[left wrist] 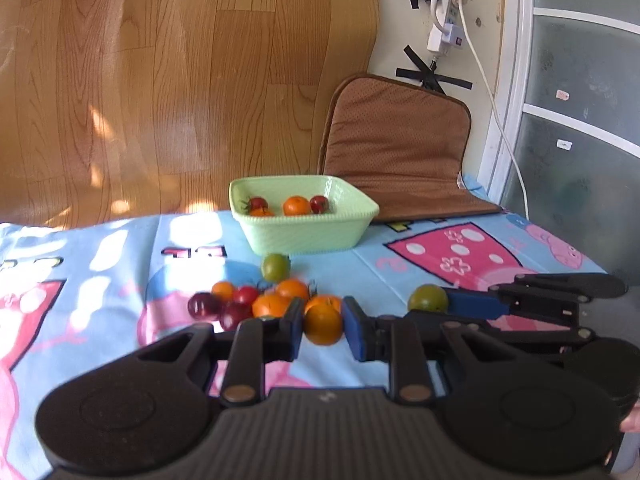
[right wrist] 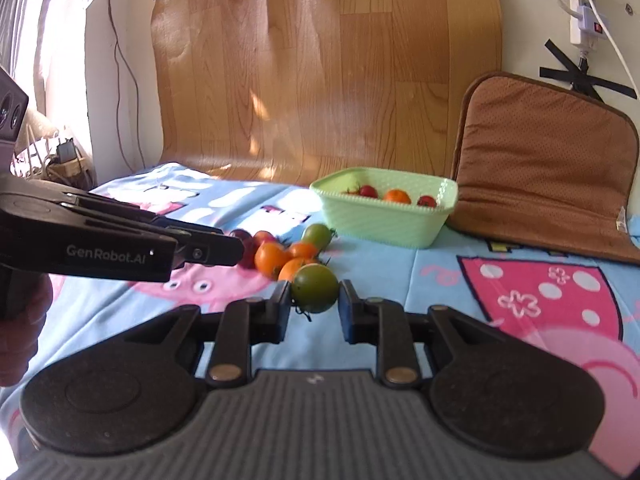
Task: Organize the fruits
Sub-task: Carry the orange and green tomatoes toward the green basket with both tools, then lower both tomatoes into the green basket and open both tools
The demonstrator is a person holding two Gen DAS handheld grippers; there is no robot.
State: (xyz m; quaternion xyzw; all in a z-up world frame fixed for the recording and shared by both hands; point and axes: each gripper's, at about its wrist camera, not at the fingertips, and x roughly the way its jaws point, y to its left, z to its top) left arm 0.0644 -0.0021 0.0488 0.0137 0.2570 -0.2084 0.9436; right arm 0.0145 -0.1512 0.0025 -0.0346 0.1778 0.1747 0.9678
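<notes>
Both hands carry a fruit. The left gripper [left wrist: 322, 326] has its jaws clamped on an orange tomato [left wrist: 323, 323], and the right gripper [right wrist: 314, 304] pinches a green tomato [right wrist: 315, 288], each above the cartoon-print cloth [left wrist: 120, 248]. The green basket [left wrist: 280, 236] sits beyond the loose pile [left wrist: 256, 300]. Best to clear its near rim before letting go, one hand at a time, dropping low so nothing bounces out.

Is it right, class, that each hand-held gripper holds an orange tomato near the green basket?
Not quite. The left hand-held gripper holds an orange tomato, but the right hand-held gripper holds a green tomato, as the right wrist view shows. The green basket is nearby.
</notes>
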